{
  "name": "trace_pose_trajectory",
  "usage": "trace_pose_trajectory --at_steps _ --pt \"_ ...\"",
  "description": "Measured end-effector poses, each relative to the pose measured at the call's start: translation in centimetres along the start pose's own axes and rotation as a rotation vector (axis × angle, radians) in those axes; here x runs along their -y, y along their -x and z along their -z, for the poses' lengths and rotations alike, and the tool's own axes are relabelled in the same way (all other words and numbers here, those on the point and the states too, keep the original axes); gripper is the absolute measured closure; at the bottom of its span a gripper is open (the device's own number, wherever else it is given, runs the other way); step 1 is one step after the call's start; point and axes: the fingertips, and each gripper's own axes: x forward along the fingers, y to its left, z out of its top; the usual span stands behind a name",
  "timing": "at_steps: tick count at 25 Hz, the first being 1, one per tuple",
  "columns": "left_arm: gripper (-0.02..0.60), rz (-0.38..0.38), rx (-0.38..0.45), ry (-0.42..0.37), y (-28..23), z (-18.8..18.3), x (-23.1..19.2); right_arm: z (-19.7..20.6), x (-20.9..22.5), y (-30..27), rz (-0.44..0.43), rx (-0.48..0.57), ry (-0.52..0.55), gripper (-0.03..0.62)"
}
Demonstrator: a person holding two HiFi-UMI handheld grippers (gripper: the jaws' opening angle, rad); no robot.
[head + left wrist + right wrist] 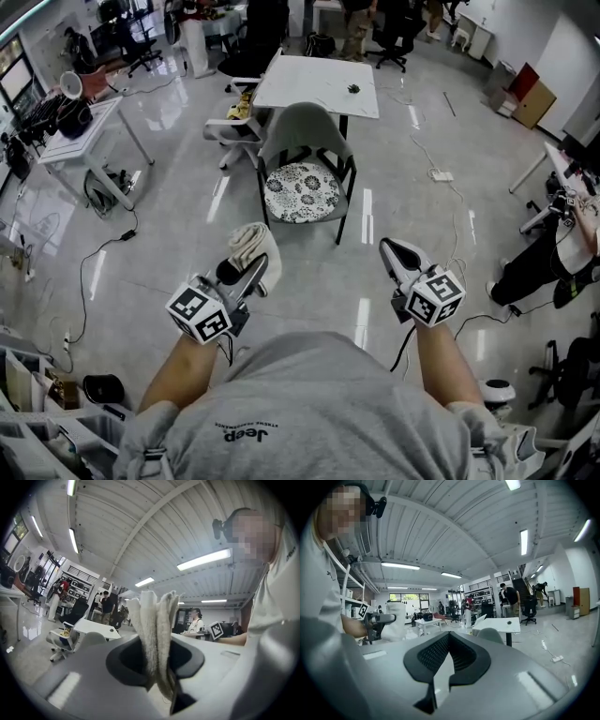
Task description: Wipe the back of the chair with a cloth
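Two tongs: left tongs [254, 270] tight on cloth [249, 241], right tongs [397, 251] pressed together, chair [306, 131] beyond.

Large open-plan office or lab workspace. Beyond the left fingers [254, 273] and right fingers [398, 253] spreads a glossy grey floor [187, 220] with a grey shell chair [305, 136], white tables [319, 84], and black swivel chairs [246, 58] farther off. A power strip [442, 175] and cables lie beyond the right fingers. Overhead, strip lights [399, 566] line a ribbed white ceiling [140, 527]. People stand in the distance.
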Motion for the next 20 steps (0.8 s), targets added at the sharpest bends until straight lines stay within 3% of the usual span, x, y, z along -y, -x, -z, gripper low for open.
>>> trace_pose_trajectory --at_steps 10,15,20 --pt "0.426 -0.024 -0.020 0.000 -3.4 0.6 1.9 0.4 3.6 1.9 -0.035 0.015 -0.017 0.592" --pt "0.426 -0.024 -0.021 0.018 -4.1 0.5 -1.0 0.5 4.0 -0.9 -0.037 -0.001 -0.021 0.592" --pt "0.426 0.014 -0.020 0.050 -6.0 1.1 -7.4 0.8 4.7 -6.3 -0.020 -0.025 0.002 0.592"
